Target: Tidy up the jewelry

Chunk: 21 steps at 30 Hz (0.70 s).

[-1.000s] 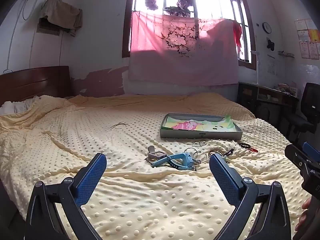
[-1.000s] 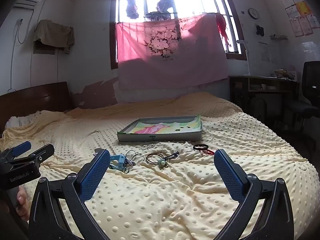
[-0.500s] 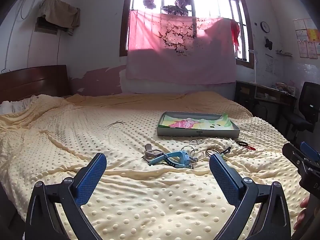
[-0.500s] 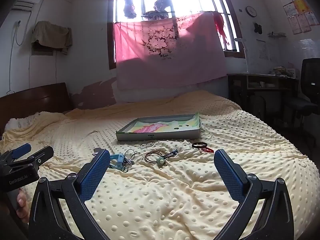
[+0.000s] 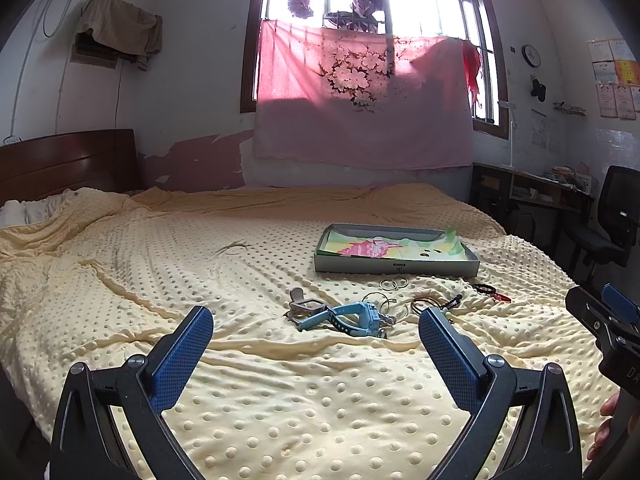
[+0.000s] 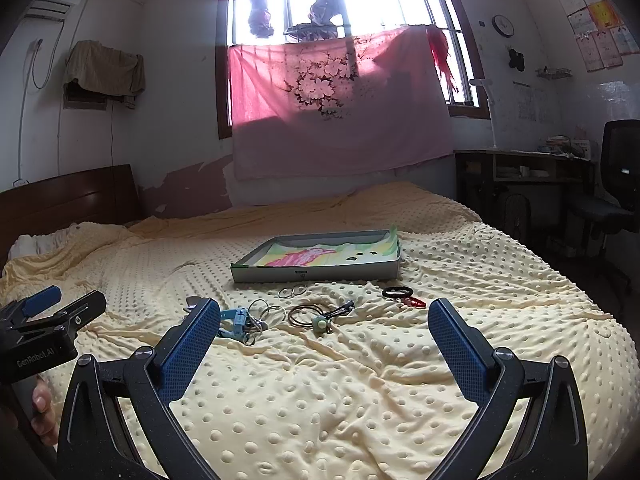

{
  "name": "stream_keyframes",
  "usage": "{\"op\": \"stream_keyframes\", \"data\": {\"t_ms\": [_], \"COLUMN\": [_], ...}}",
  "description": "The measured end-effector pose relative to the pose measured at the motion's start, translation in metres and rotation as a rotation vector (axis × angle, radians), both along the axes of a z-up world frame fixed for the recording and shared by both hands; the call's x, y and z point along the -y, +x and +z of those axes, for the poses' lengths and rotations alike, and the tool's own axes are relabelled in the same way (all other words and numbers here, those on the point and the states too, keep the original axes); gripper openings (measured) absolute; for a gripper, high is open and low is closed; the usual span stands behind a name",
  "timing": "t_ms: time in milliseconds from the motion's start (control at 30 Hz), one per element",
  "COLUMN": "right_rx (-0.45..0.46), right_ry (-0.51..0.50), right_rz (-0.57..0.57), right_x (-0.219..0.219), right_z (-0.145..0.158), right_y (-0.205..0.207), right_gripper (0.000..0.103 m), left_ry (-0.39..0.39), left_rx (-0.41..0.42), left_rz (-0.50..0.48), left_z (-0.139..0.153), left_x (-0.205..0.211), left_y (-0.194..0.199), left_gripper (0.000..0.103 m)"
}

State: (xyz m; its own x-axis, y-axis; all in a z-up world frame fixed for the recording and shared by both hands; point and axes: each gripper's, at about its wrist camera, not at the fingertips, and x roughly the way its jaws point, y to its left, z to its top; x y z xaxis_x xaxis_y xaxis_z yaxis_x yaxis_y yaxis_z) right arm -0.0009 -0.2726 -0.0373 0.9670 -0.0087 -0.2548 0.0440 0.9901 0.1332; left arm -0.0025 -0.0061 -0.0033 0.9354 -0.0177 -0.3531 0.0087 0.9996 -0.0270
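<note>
both grippers hang above the near part of the bed, nothing between their fingers. the left gripper (image 5: 316, 334) has its blue-padded jaws spread wide, and so does the right gripper (image 6: 324, 330) – each held clear of the yellow dotted blanket (image 5: 160, 264)

the jewelry lies in a loose scatter on the blanket ahead of both. farthest back sits a shallow grey tray (image 5: 396, 268) with a pink-and-green printed lining, flat on the bed. just in front of its near wall lie a few small thin rings (image 5: 394, 283), touching one another. nearer, a light blue watch (image 5: 352, 318) lies on its side with a pale tan-strapped piece (image 5: 302, 306) just beside it on the left, and some larger wire hoops (image 6: 266, 310) touch its right end. to the right of those are dark cord bracelets (image 6: 306, 314) with a pale green bead (image 6: 320, 324) and a small dark clip (image 6: 340, 310). further right, apart from the rest, lies a black band (image 6: 396, 291) touching a little red piece (image 6: 412, 301)

in the left wrist view the right gripper's body shows at the right edge; in the right wrist view the left one shows at the left edge – a hand (image 6: 42, 420) under it
</note>
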Motion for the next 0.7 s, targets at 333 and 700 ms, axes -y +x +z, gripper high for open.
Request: {"op": "stream_keyframes", "data": {"t_ms": [333,700], "right_rx": [0.004,0.004], "right_ry": [-0.004,-0.004], "right_rz": [-0.003,-0.004], "right_x": [0.0011,-0.0002], "right_z": [0.0010,0.0000], "right_y": [0.0008,0.0008], "right_gripper": [0.102,0.102], "left_ry": [0.001,-0.002], "left_rx": [-0.001,-0.002], "left_rz": [0.001,0.001], "left_z": [0.0006,0.0010], "left_x": [0.0000,-0.0005], "left_y": [0.0001,-0.0003], "left_gripper": [0.103,0.103]}}
